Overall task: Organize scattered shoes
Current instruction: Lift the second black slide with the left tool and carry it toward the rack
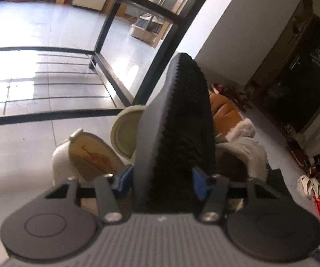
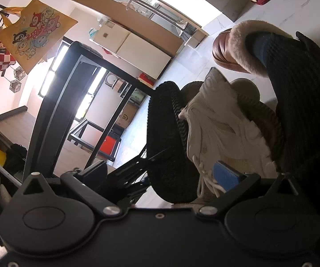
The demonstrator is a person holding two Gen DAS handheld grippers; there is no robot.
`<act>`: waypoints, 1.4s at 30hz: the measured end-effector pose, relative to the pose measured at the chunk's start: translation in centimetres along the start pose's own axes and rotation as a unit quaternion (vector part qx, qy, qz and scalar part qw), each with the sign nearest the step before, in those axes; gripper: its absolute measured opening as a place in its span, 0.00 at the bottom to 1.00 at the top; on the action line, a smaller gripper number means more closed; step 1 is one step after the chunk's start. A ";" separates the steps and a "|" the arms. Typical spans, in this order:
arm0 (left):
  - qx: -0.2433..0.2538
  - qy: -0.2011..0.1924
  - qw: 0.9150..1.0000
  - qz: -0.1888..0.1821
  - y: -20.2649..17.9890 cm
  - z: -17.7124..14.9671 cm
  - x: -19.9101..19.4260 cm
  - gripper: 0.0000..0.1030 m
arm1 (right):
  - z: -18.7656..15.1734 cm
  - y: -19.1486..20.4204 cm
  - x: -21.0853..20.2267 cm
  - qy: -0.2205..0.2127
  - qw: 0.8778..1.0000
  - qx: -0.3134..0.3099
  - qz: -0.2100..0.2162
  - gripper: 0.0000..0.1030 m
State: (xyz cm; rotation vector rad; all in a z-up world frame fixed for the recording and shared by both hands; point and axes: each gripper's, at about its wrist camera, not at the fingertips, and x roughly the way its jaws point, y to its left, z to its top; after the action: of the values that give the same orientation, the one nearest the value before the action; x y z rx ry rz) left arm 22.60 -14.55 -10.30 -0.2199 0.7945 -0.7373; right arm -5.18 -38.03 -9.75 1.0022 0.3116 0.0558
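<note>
Left gripper [image 1: 162, 178]: fingers pinch a dark grey shoe [image 1: 175, 133] by its sides, sole turned left, toe pointing far toward the black rack [image 1: 106, 62]. Cream shoes [image 1: 86, 153] lie on the floor to its left, a brown fur-lined boot [image 1: 226, 111] to its right. Right gripper [image 2: 195, 178]: fingers close on a white sneaker [image 2: 222, 129]; the left finger is hidden behind the dark shoe [image 2: 168, 138]. Sneaker's toe is cut off.
</note>
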 end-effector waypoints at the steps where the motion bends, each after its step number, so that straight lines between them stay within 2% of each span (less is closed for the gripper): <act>1: 0.000 -0.003 1.000 -0.001 -0.2 0.2 -0.4 0.48 | 0.0 0.0 0.0 0.000 1.000 0.000 0.000 1.00; 4: 0.000 -0.011 1.000 -0.005 -0.7 0.7 -1.5 0.46 | 0.1 -0.2 0.0 -0.002 1.000 0.003 0.000 1.00; 6: -0.009 -0.024 0.999 -0.019 -1.0 1.2 -2.9 0.42 | 0.1 -0.2 0.0 -0.002 1.000 0.003 0.000 1.00; 7: -0.016 -0.031 0.999 -0.029 -1.1 1.5 -3.7 0.36 | 0.0 -0.2 0.0 -0.002 1.000 0.003 0.000 1.00; 12: -0.004 -0.052 0.997 -0.059 -2.2 1.5 -8.9 0.36 | 0.1 -0.2 0.1 -0.001 1.000 0.002 -0.002 1.00; 15: 0.000 -0.053 0.997 -0.047 -2.2 0.5 -11.6 0.36 | 0.0 -0.2 0.1 0.000 1.000 0.001 -0.004 1.00; 17: -0.017 -0.064 0.997 -0.038 -1.7 -0.2 -13.6 0.36 | 0.0 -0.2 0.1 0.000 1.000 0.000 -0.005 1.00; 23: -0.079 -0.133 0.988 0.001 1.3 -3.0 -21.2 0.36 | 0.0 -0.1 0.0 0.004 1.000 -0.006 -0.008 1.00; 29: -0.124 -0.192 0.972 0.052 4.1 -6.4 -28.0 0.36 | -0.3 0.6 0.0 0.017 0.999 -0.028 -0.024 1.00; 32: -0.142 -0.220 0.961 0.084 5.4 -8.4 -31.3 0.36 | -0.6 1.3 0.2 0.025 0.998 -0.047 -0.041 1.00; 36: -0.179 -0.265 0.940 0.117 7.3 -11.6 -35.2 0.36 | -1.2 2.1 0.4 0.035 0.995 -0.068 -0.060 1.00; 40: -0.215 -0.309 0.914 0.149 9.3 -14.7 -39.1 0.36 | -1.8 2.9 0.7 0.044 0.992 -0.085 -0.078 1.00; 41: -0.222 -0.316 0.909 0.156 9.6 -15.3 -39.7 0.36 | -2.0 3.1 0.8 0.046 0.992 -0.089 -0.083 1.00; 42: -0.222 -0.312 0.909 0.162 9.7 -15.8 -39.8 0.36 | -2.1 3.2 0.8 0.048 0.991 -0.093 -0.087 1.00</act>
State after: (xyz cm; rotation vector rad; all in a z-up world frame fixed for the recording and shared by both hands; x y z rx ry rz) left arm -2.37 20.74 -2.86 -0.6818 0.3533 -0.1314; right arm -4.66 -34.36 -8.30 0.7852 0.4728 -0.0247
